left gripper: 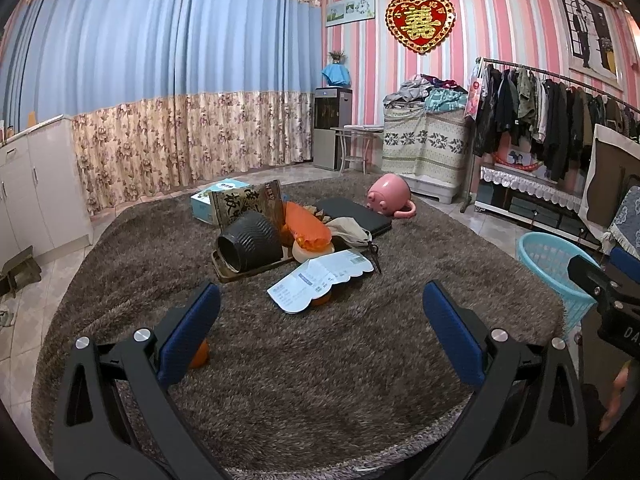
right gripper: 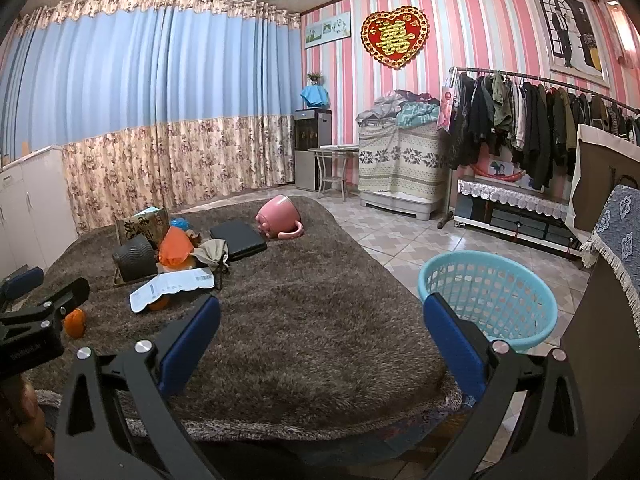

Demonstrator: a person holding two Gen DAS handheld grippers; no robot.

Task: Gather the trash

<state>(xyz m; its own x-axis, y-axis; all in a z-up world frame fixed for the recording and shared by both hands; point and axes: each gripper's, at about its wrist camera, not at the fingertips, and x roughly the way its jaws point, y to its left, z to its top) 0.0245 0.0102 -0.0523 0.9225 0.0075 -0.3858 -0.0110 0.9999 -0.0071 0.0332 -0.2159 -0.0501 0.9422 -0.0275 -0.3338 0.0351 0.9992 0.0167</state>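
Trash lies heaped on the brown rug (left gripper: 320, 360): a white paper sheet (left gripper: 320, 280), an orange plastic bag (left gripper: 308, 228). We hold the left gripper (left gripper: 320, 320) and right gripper (right gripper: 322, 320) wide open, both empty. The turquoise basket (right gripper: 532, 292) stands beside the rug.

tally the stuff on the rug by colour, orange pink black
orange: 3, crumpled orange plastic bag, small orange fruit under the paper, small orange fruit near the left claw
pink: 1, tipped pink plastic potty
black: 2, ribbed black pot, flat black case
total: 6
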